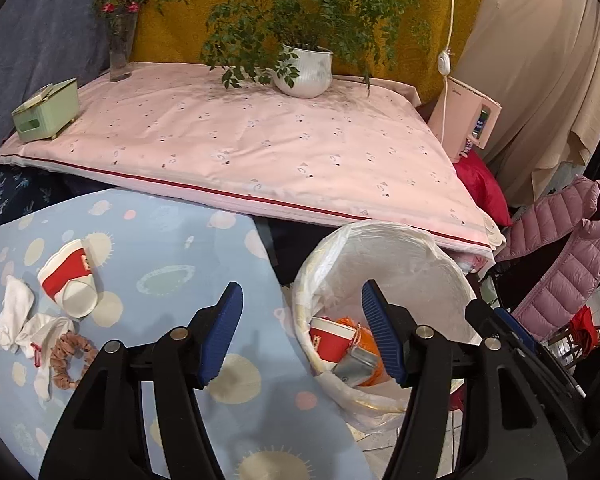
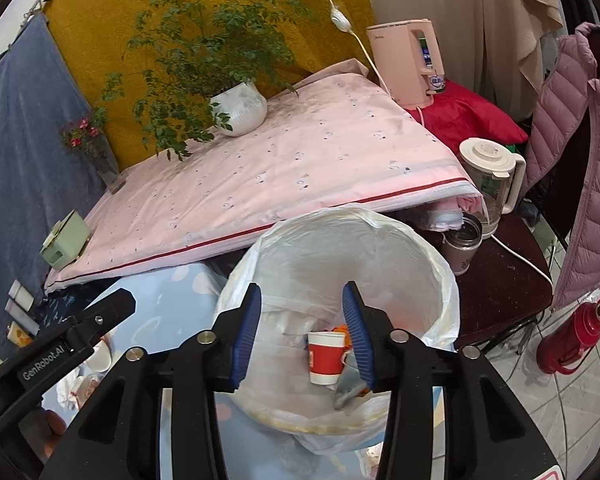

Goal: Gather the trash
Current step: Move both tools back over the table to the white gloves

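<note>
A bin lined with a white plastic bag (image 1: 400,256) (image 2: 432,248) stands by the blue patterned table. Inside it lie a red-and-white paper cup (image 1: 330,340) (image 2: 326,358), orange wrapping (image 1: 364,344) and a grey carton (image 1: 354,366). A second, crushed red-and-white paper cup (image 1: 70,280) lies on the blue cloth (image 1: 188,248) at the left. My left gripper (image 1: 300,332) is open and empty between table edge and bin. My right gripper (image 2: 302,330) is open and empty above the bin's mouth.
White socks (image 1: 18,312) and a brown scrunchie (image 1: 70,356) lie near the crushed cup. Behind is a pink-covered table (image 1: 260,140) with a potted plant (image 1: 306,66), vase (image 1: 120,52) and green box (image 1: 46,110). A kettle (image 2: 490,178), jar (image 2: 462,244), red thermos (image 2: 574,336) and pink jacket (image 2: 580,152) stand right.
</note>
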Demonstrator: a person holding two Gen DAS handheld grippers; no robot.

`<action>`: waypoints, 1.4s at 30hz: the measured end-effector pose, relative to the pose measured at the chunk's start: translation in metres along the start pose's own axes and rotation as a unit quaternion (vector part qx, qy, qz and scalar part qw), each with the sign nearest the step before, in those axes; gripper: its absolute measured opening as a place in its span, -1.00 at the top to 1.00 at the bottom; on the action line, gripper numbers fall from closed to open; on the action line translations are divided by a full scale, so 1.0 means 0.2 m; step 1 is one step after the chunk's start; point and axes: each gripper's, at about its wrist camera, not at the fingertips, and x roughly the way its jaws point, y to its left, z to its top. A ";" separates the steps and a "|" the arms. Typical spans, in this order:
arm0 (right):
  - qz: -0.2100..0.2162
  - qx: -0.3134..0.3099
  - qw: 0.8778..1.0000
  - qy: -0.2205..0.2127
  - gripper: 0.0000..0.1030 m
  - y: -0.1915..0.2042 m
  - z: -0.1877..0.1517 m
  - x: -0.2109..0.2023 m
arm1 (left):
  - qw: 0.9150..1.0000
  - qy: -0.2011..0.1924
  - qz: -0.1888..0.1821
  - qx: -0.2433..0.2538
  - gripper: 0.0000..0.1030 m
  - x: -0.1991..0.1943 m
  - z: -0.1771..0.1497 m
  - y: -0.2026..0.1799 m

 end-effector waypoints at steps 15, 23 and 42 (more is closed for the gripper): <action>0.036 -0.057 0.998 0.012 -0.01 0.32 -0.10 -0.07 | 0.999 -0.011 0.030 -0.035 -0.17 -0.14 -0.06 0.25; 0.055 -0.091 0.994 0.025 -0.11 0.50 -0.19 -0.09 | 0.996 -0.013 0.053 -0.064 -0.21 -0.19 -0.12 0.44; 0.105 -0.167 0.978 0.068 -0.12 0.96 -0.43 -0.05 | 0.983 -0.012 0.130 -0.126 -0.42 -0.33 -0.30 0.99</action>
